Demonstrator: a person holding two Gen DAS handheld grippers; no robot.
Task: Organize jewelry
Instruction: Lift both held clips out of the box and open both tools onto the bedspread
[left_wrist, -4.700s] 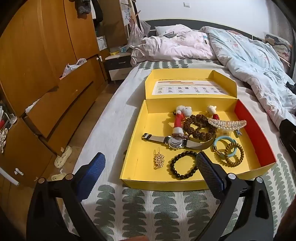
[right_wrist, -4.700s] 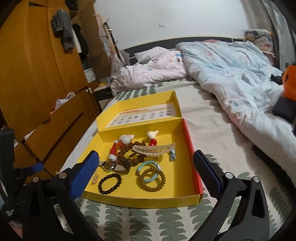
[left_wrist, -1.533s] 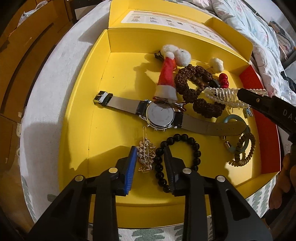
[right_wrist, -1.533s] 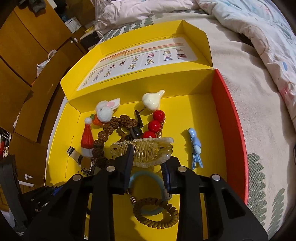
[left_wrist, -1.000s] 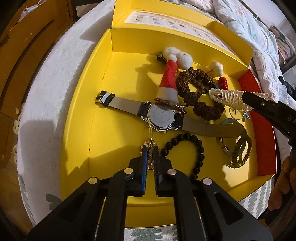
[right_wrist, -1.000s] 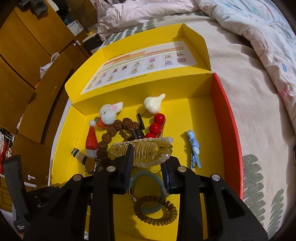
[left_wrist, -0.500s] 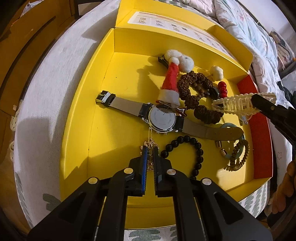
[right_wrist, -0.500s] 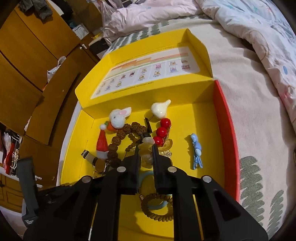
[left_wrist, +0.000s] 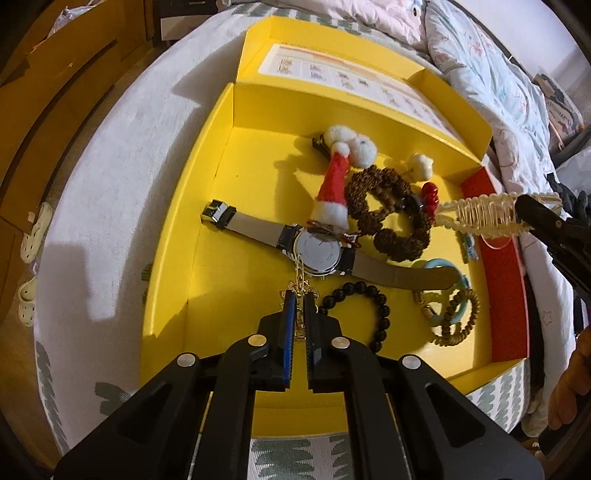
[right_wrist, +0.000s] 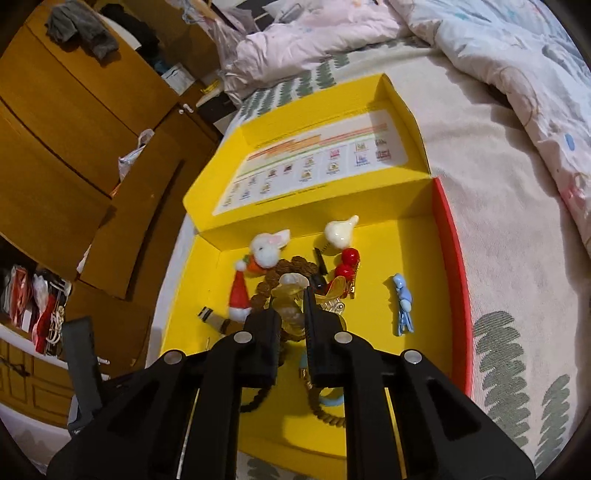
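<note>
An open yellow box (left_wrist: 173, 258) lies on the bed with jewelry in it. My left gripper (left_wrist: 299, 301) is shut on a gold earring (left_wrist: 301, 267), which hangs just above the silver watch (left_wrist: 319, 253) and beside the black bead bracelet (left_wrist: 371, 308). My right gripper (right_wrist: 291, 308) is shut on a clear pearl hair claw (right_wrist: 290, 286), held above the brown bead bracelet (left_wrist: 388, 218). The same hair claw (left_wrist: 484, 216) shows in the left wrist view, off the box floor. A Santa hat clip (left_wrist: 332, 192) and a blue clip (right_wrist: 402, 306) lie in the box.
A teal bangle and coil hair tie (left_wrist: 458, 317) lie near the red side wall (right_wrist: 456, 280). The raised lid (right_wrist: 317, 162) stands at the back. Wooden drawers (right_wrist: 74, 122) are to the left, a duvet (right_wrist: 517, 55) to the right, slippers (left_wrist: 33, 236) on the floor.
The right jaws have closed tighter on the hair claw and lifted it, end-on now. The left gripper has risen slightly with the earring; the box looks further off in both views.
</note>
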